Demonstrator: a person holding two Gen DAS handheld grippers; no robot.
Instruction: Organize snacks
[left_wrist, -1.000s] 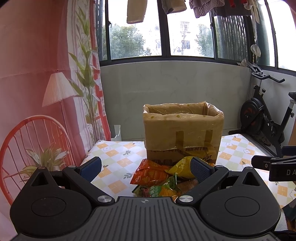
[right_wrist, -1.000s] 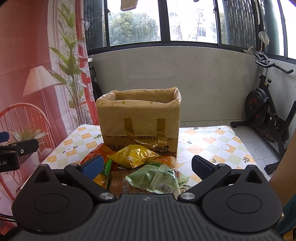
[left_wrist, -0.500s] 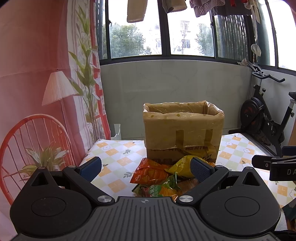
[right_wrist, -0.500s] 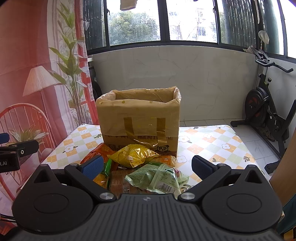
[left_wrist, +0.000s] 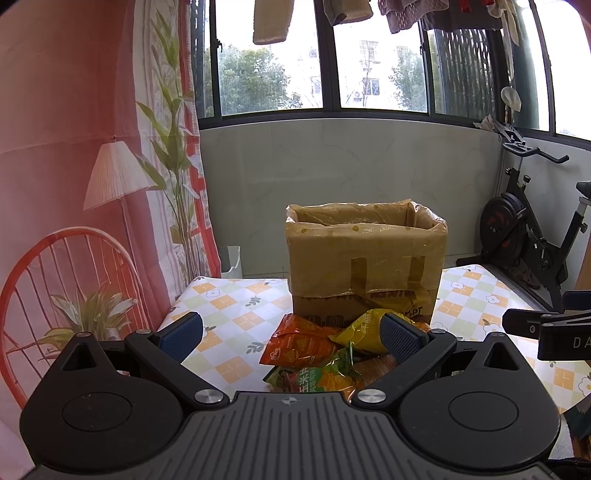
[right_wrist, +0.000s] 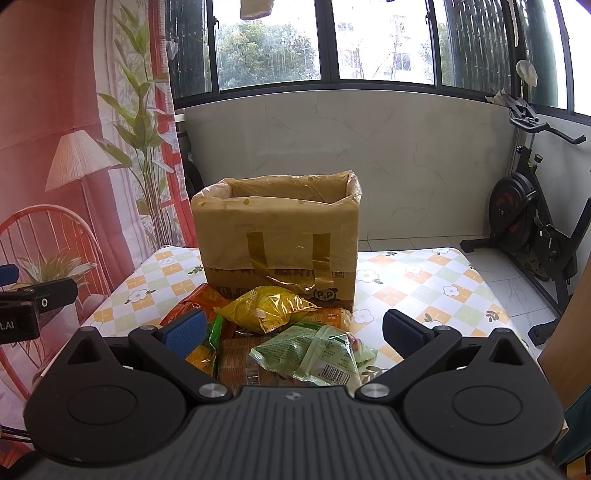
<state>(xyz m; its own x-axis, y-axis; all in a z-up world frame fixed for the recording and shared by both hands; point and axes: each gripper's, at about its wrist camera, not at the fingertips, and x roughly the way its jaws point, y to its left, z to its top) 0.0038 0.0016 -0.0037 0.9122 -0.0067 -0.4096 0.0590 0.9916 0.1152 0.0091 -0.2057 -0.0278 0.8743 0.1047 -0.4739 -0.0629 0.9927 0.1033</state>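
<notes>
1. Snack packets (right_wrist: 273, 332) lie in a loose heap on the checked tablecloth (right_wrist: 424, 280), directly in front of the lined cardboard box (right_wrist: 277, 236) and touching its front face. None is visibly in the box yet; its interior is hidden.
2. Heap contents, right wrist view: yellow packet (right_wrist: 264, 308) on top at centre, pale green packet (right_wrist: 317, 352) nearest the camera, orange packet (right_wrist: 195, 301) at the left edge.
3. Key relation: the heap sits ahead of and below both grippers, between them and the box. The right gripper (right_wrist: 295, 332) is centred on it, with the pale green packet framed between its fingers. The left gripper (left_wrist: 291, 332) has the heap offset toward its right finger, which overlaps the yellow packet (left_wrist: 364, 326) in that view.
4. Judgement: the right gripper is better aligned for the first pick. The pale green packet's long axis runs roughly across the gap, so a grasp on one corner or a roll of the wrist may be needed.
5. Jaw state: both sets are spread wide and hold nothing.
6. Pose: both grippers are held level above the near table edge, side by side, pointing at the box. Each is visible at the margin of the other's view.
7. Risk: glossy, air-filled film may slip or drag neighbouring packets.
</notes>
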